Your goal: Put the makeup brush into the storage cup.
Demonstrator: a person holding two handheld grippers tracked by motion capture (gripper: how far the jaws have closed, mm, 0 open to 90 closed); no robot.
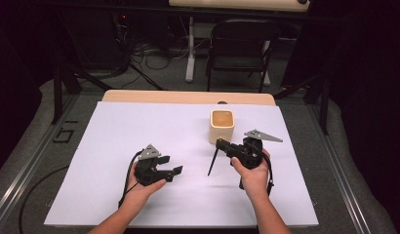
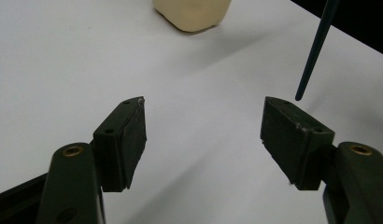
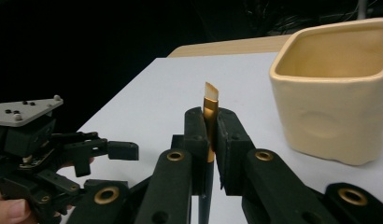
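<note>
My right gripper (image 1: 221, 143) (image 3: 209, 140) is shut on a thin brush (image 3: 211, 100) with a gold ferrule and a pale slanted tip. Its dark handle (image 1: 212, 163) (image 2: 315, 46) slopes down toward the white sheet, with its end hanging just above it. A cream square cup (image 1: 222, 126) (image 3: 336, 93) (image 2: 192, 14) stands upright and empty just behind and beside the right gripper. My left gripper (image 1: 174, 171) (image 2: 203, 135) (image 3: 117, 168) hovers low at the left, open, with nothing between its jaws.
A white sheet (image 1: 139, 126) covers the wooden table (image 1: 188, 96). Behind the table a black folding chair (image 1: 239, 48) and loose cables (image 1: 154, 58) stand on the floor. The surroundings are dark.
</note>
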